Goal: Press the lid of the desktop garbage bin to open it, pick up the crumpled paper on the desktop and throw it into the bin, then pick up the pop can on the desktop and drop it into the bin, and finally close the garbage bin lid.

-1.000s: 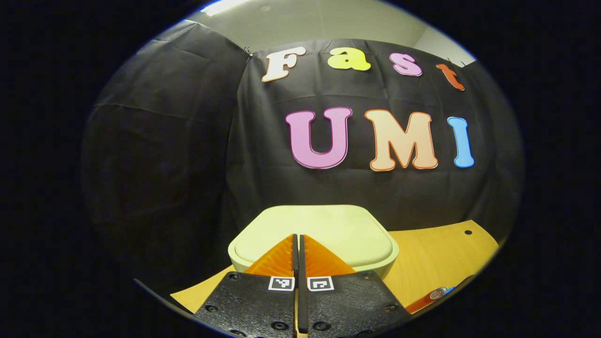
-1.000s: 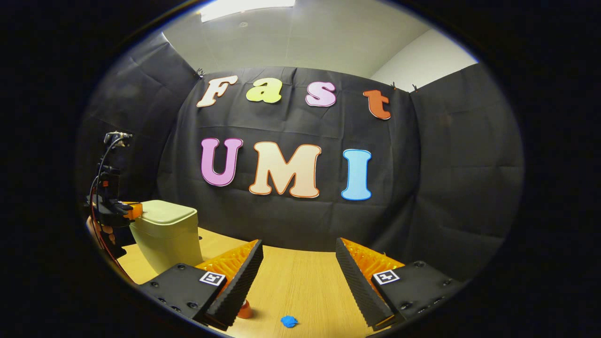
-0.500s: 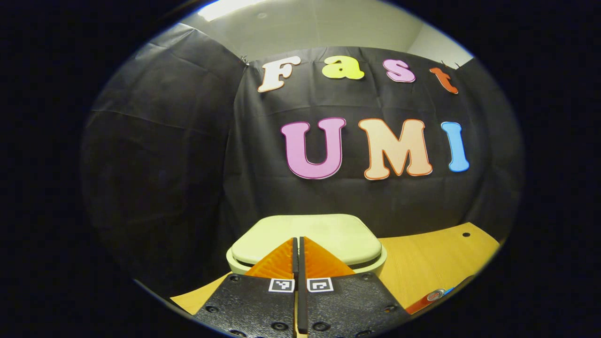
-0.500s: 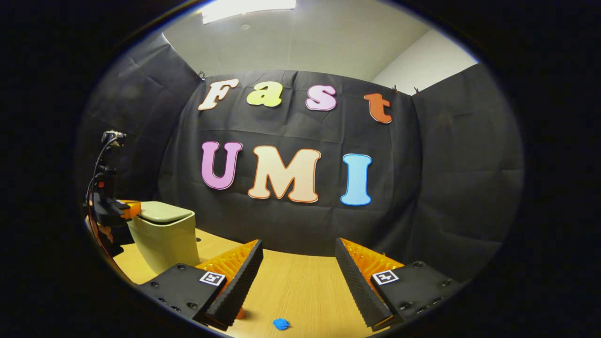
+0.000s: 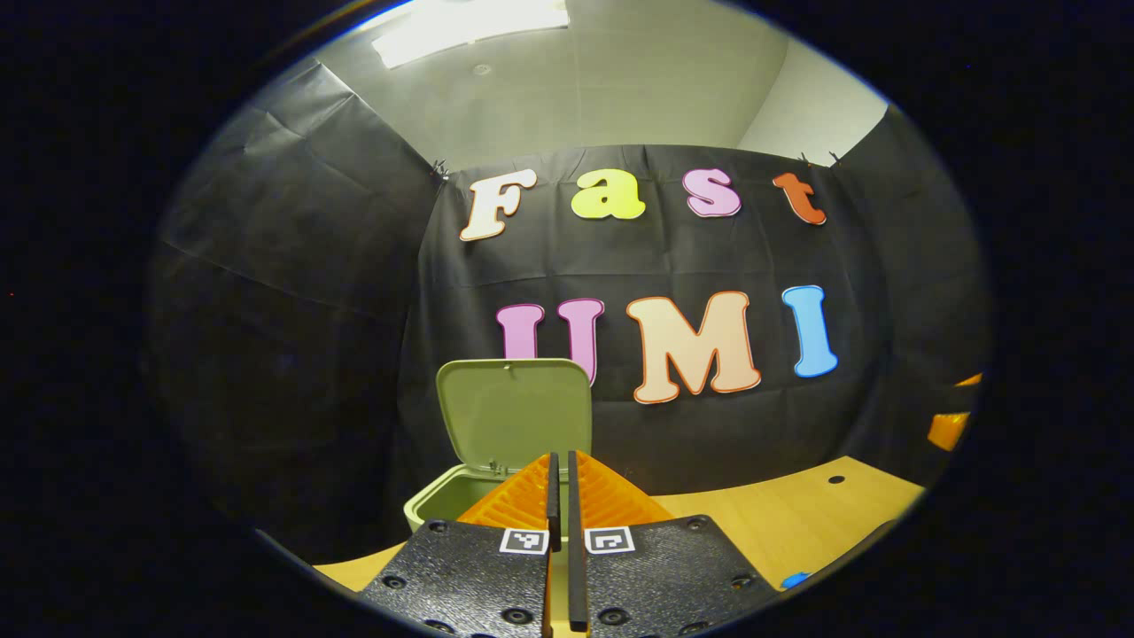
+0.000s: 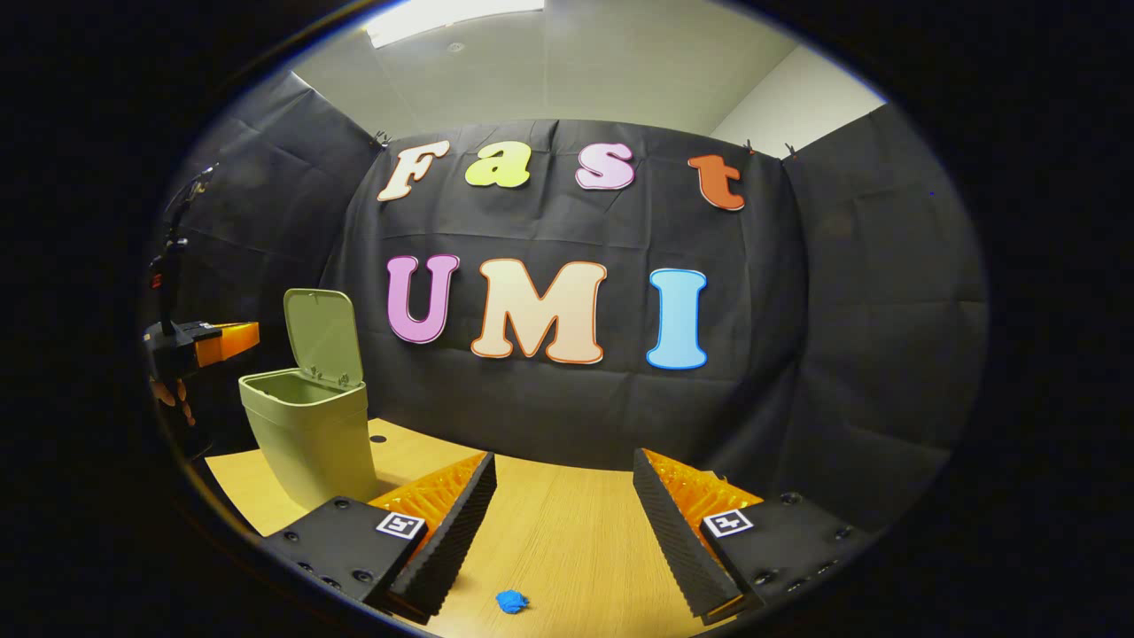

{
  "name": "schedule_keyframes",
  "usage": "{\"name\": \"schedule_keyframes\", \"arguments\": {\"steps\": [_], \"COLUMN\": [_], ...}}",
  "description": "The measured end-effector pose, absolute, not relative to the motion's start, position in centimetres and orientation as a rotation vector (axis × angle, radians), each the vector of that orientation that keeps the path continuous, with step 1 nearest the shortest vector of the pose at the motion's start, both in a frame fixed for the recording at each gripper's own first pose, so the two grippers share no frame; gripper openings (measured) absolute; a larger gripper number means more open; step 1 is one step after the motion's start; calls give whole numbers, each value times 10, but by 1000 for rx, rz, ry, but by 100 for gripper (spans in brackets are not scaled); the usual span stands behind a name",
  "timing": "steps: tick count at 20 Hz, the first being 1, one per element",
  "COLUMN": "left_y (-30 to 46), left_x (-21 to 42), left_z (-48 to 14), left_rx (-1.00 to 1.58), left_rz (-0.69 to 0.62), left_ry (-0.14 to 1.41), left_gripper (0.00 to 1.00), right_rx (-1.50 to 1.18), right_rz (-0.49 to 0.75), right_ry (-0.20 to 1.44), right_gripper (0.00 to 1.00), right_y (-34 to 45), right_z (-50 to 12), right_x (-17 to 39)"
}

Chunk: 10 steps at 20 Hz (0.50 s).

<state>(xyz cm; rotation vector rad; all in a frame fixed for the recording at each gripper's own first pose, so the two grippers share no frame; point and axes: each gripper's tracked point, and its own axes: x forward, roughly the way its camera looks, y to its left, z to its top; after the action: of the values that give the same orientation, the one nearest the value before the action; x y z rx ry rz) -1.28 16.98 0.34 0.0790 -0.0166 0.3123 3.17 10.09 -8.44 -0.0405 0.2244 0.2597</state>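
Crumpled paper (image 6: 511, 602) is the next thing to lift, judging by the bin (image 6: 310, 430) already standing open: a small blue wad lying on the desk (image 6: 567, 540), well to the right of the bin and nearer the camera. It looks feather-light and soft, likely to squash rather than slip, so I would close on it across its middle with gentle force; being so low on the desk, it calls for the tips to come down almost to the wood.

Taking things from the bin rightward: the bin itself is a pale green plastic box on the left part of the desk, its lid (image 6: 323, 338) hinged at the back and standing nearly upright (so the mouth is fully clear). It seems rigid but light, and could shift if knocked.

The left tongs (image 5: 559, 483) have their fingers pressed together with nothing between them. In the right gripper view they hang in the air just left of the bin (image 6: 217, 341), above its rim and not touching it.

The right tongs (image 6: 564, 483) are spread wide and empty, held above the desk to the right of the bin, the paper lying below the gap between the fingers. The pop can I cannot make out.
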Motion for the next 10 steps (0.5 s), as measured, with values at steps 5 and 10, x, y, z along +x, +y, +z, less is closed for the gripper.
{"name": "schedule_keyframes", "arguments": {"steps": [5, 10], "left_y": [119, 84], "left_x": [-14, -24], "left_z": [2, -8], "left_rx": [83, 67], "left_rz": [227, 225], "left_ry": [1, 14], "left_gripper": [37, 89], "right_rx": [-24, -50], "right_rz": [313, 395], "right_ry": [255, 323], "right_gripper": [98, 98], "right_y": [98, 108], "right_z": [-103, -145], "right_x": [38, 39]}}
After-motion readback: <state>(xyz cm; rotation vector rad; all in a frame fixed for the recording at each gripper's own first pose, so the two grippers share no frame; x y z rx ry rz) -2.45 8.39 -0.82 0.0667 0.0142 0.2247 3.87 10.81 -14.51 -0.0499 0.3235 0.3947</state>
